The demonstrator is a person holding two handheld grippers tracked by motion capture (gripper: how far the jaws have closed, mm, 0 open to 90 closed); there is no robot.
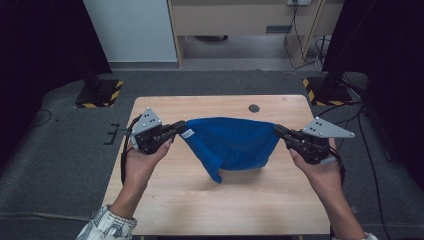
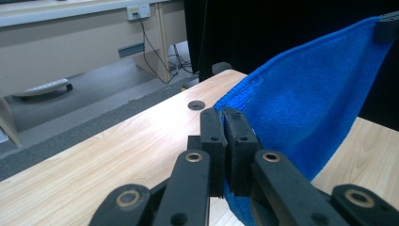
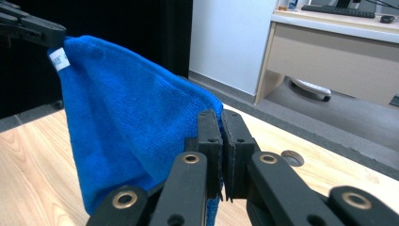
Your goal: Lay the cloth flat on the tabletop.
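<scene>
A blue cloth [image 1: 230, 145] hangs spread above the wooden table [image 1: 165, 200], held by two upper corners. My left gripper [image 1: 184, 128] is shut on its left corner, where a small white label shows. My right gripper [image 1: 276, 129] is shut on the right corner. The cloth's top edge runs taut between them and its lower tip points down toward the table. In the left gripper view the jaws [image 2: 224, 123] pinch the blue cloth [image 2: 306, 94], with the other gripper's tip at the far corner. In the right gripper view the jaws [image 3: 220, 123] clamp the cloth [image 3: 122, 122] the same way.
A round cable hole [image 1: 254, 108] sits near the table's far edge. Black stands with yellow-striped bases [image 1: 100, 92] flank the table on the grey carpet. A desk [image 1: 240, 20] and cables stand behind.
</scene>
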